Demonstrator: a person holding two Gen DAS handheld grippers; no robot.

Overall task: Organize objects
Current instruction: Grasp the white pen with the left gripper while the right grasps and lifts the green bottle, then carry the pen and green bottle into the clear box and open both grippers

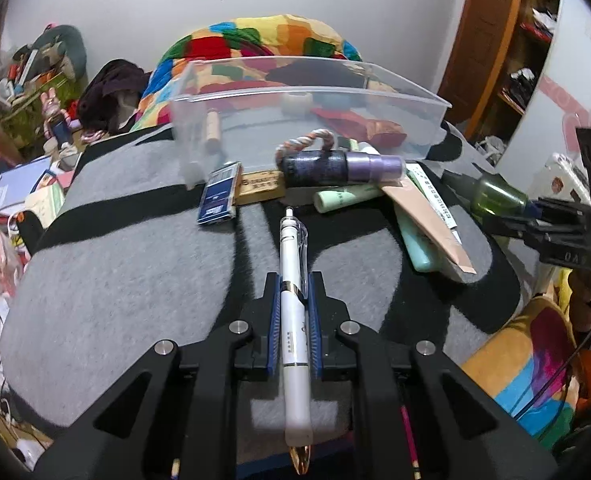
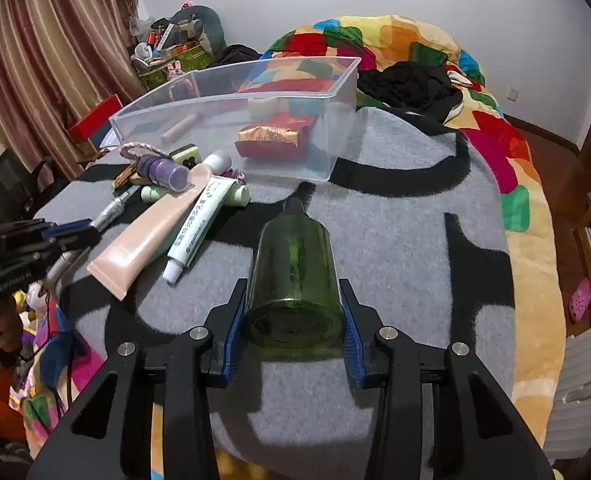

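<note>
My left gripper (image 1: 292,280) is shut on a white pen (image 1: 293,312) that points toward the clear plastic bin (image 1: 431,136). My right gripper (image 2: 293,284) is shut on a green bottle (image 2: 293,272), its neck toward the bin (image 2: 335,132). The bottle also shows at the right of the left wrist view (image 1: 495,196). In front of the bin lie a purple bottle (image 1: 347,166), a peach tube (image 2: 151,232), a white-green tube (image 2: 199,220), a blue box (image 1: 217,198). Inside the bin are a red packet (image 2: 275,136) and a small beige tube (image 2: 179,126).
All rests on a grey and black blanket (image 2: 395,260) over a colourful quilt (image 2: 495,148). Clutter piles stand at the far left (image 1: 35,92). A curtain (image 2: 35,80) hangs left; a wooden shelf (image 1: 507,40) stands right.
</note>
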